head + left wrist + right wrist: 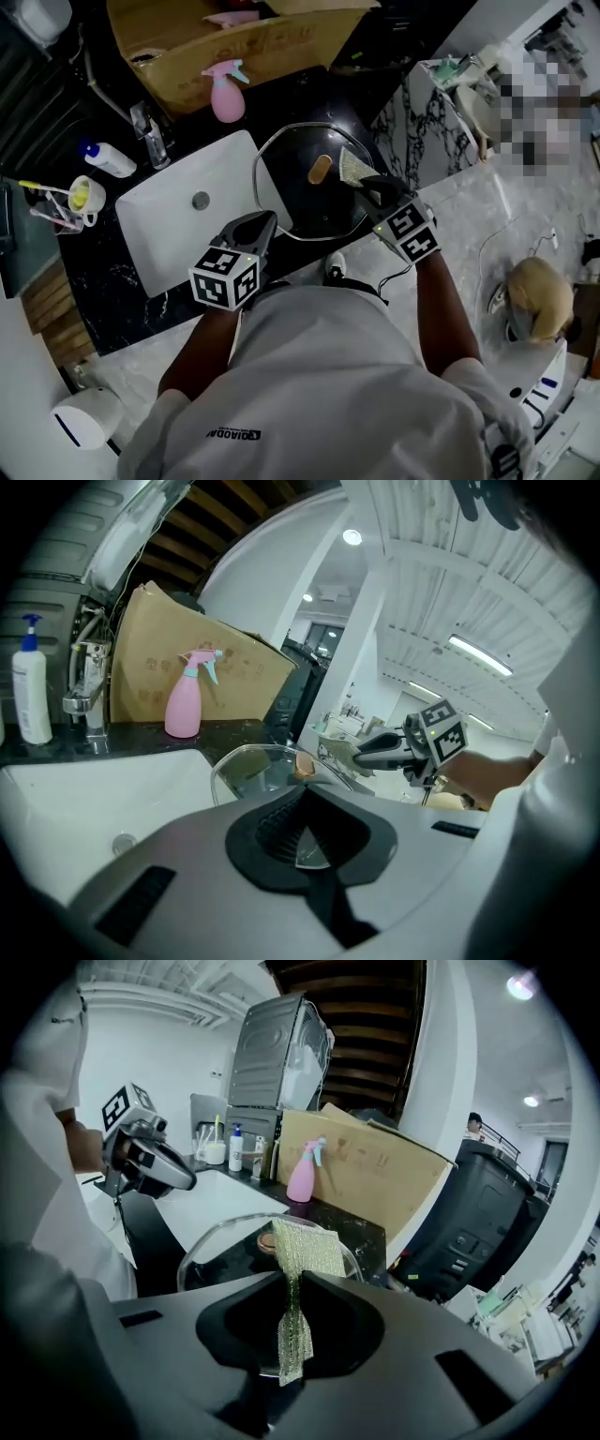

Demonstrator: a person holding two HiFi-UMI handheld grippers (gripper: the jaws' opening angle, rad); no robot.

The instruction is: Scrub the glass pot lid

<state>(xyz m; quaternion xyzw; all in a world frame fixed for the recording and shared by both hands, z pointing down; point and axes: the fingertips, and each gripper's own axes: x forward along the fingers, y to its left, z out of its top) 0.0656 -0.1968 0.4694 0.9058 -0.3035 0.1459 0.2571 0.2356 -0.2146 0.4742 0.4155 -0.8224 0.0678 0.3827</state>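
Left tool [257, 228] clamps lid [292, 192] rim; right tool [374, 193], cloth [354, 168].

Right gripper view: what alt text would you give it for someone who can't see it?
The right gripper has its jaws shut on a yellow-green mesh scrubber draped onto a glass lid with a brown knob, over a dark counter. Behind are a white sink, a pink spray bottle and a cardboard box; the left gripper shows at far left.

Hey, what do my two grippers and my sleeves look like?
Left gripper and right gripper: grey bodies with black jaws, each carrying a white cube of black square markers. A thin black cable hangs by the right one. You wear a white short-sleeved shirt.
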